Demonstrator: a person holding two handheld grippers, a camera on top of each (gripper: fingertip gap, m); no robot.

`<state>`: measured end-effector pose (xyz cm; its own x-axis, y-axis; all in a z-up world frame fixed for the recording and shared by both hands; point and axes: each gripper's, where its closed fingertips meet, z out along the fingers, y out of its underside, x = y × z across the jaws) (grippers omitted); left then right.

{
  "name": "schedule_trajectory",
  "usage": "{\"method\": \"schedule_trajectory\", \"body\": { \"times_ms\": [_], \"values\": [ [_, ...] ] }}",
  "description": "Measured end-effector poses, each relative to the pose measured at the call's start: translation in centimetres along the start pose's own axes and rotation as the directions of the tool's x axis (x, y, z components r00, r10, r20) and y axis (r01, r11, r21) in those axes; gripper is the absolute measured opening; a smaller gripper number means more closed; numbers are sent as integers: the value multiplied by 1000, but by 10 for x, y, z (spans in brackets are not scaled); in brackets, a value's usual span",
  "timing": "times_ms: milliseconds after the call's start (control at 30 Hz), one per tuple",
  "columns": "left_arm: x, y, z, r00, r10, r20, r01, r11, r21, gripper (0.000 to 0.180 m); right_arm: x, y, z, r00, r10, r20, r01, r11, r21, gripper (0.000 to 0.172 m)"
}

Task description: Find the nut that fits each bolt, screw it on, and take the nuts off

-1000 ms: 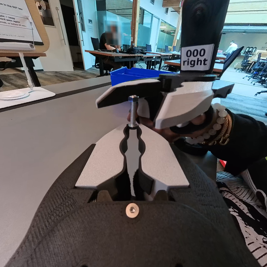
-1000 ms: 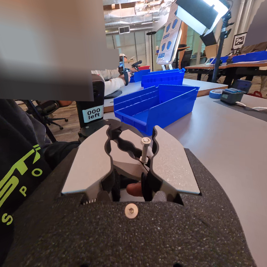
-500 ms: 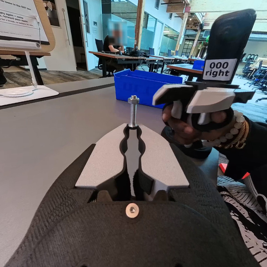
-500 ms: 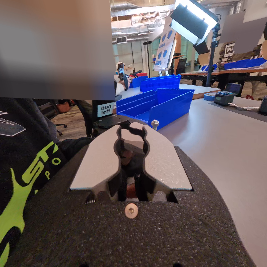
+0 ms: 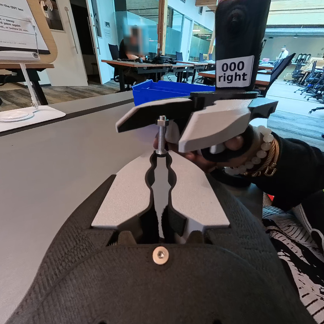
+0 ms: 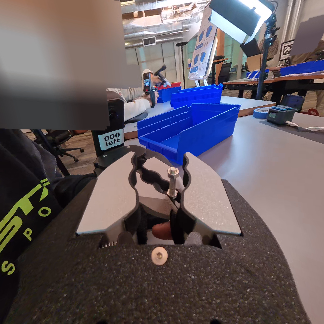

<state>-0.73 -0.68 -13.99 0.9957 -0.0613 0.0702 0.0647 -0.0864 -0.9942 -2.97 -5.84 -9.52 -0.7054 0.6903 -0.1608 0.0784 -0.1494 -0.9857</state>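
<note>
A silver bolt (image 5: 161, 138) stands upright with its head clamped in the tips of my left gripper (image 5: 161, 155), which is shut on it. A silver hex nut (image 5: 162, 121) sits near the top of the thread. My right gripper (image 5: 151, 135) comes in from the right at nut height. In the right wrist view, the right gripper (image 6: 160, 157) is open, with the nut (image 6: 172, 172) and bolt (image 6: 172, 184) between its fingers. The nut is close to the right finger (image 6: 188, 163), with a gap on both sides. The left gripper (image 6: 172, 194) shows below, holding the bolt's base.
A blue bin (image 6: 210, 133) stands on the grey table (image 6: 263, 175) just beyond the grippers; it also shows in the left wrist view (image 5: 157, 91). A blue tape roll (image 6: 261, 112) and a black device (image 6: 282, 114) lie far right. A white sign stand (image 5: 21, 112) is far left.
The right gripper pulled away to the right with its jaws narrowed, then came back with jaws wide around the nut. The left gripper kept hold of the bolt and did not move.
</note>
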Motion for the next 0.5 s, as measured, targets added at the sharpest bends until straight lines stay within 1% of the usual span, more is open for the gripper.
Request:
{"method": "schedule_trajectory", "body": {
  "times_ms": [100,300,400,467,500],
  "values": [
    [-1,0,-1,1000,-12,2,12,1000,6,10,-3,1,-3,1000,-15,1,15,1000,2,45],
    [-4,-1,-1,1000,-25,16,25,1000,15,10,-2,0,-19,999,-8,-52,9,1000,30,45],
    [-6,-2,-2,999,-31,22,31,999,20,10,-4,0,-28,997,-12,-73,15,999,39,42],
    [-6,-2,-2,999,-35,24,35,999,17,10,-14,-1,-33,999,-20,-35,22,999,48,25],
    [-6,-1,-2,999,-34,24,34,999,17,10,-17,-1,-35,1000,-21,-23,22,998,54,23]
  ]
}}
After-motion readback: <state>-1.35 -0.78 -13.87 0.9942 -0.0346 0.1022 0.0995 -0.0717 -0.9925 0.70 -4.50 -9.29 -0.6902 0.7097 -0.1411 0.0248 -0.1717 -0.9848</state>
